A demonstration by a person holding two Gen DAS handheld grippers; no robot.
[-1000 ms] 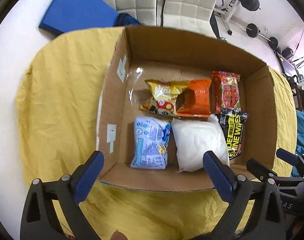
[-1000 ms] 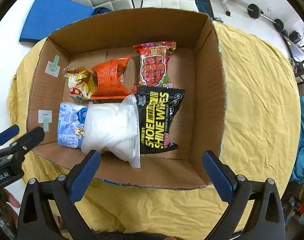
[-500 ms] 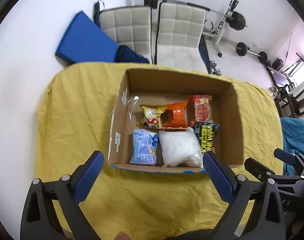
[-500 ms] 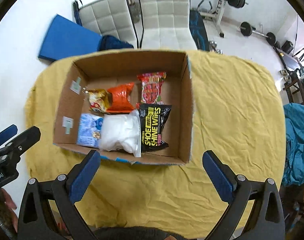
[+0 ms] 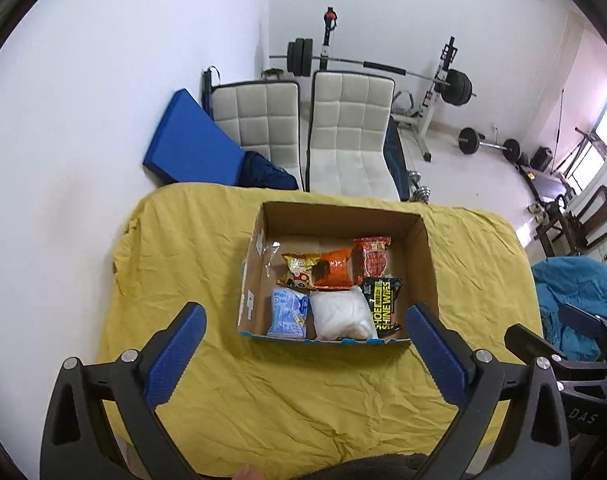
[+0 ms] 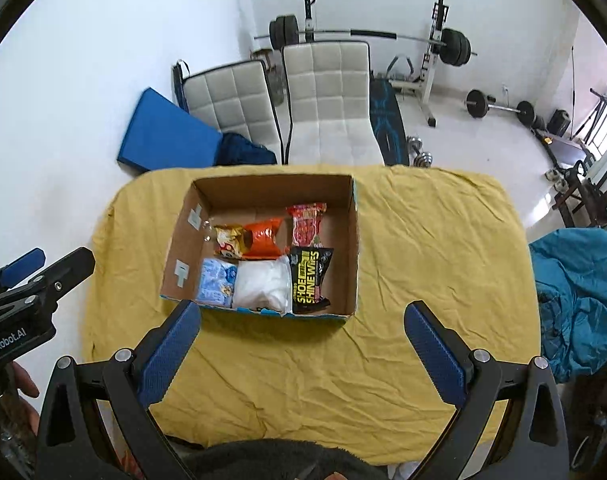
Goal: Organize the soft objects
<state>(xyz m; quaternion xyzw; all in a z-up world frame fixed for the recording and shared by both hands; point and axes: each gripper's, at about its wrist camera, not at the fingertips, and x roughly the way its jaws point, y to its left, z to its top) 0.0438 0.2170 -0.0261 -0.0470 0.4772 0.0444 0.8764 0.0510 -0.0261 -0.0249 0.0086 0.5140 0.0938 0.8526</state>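
A cardboard box [image 5: 423, 252] [image 6: 353, 240] stands on the yellow-covered table [image 5: 183, 248] [image 6: 431, 240]. Inside lie several soft packs: a white pouch [image 5: 341, 314] [image 6: 263, 286], a blue-white pack [image 5: 287, 312] [image 6: 217, 282], a black "Shoe Shine Wipes" pack [image 5: 383, 306] [image 6: 309, 274], an orange pack [image 5: 334, 269] [image 6: 263, 238], a red pack [image 5: 373, 258] [image 6: 306, 226] and a yellow snack bag [image 5: 297, 268] [image 6: 229, 240]. My left gripper [image 5: 305, 354] and right gripper [image 6: 303, 352] are both open and empty, high above the table's near side.
Two white padded chairs [image 5: 343, 136] [image 6: 327, 96] stand behind the table, with a blue mat [image 5: 187, 140] against the wall. Weight equipment [image 5: 455, 84] fills the back right. A teal cloth [image 6: 579, 288] lies at the table's right.
Both grippers have pulled up and back from the box; it now looks smaller and the whole table and room show. Both stayed open and empty.
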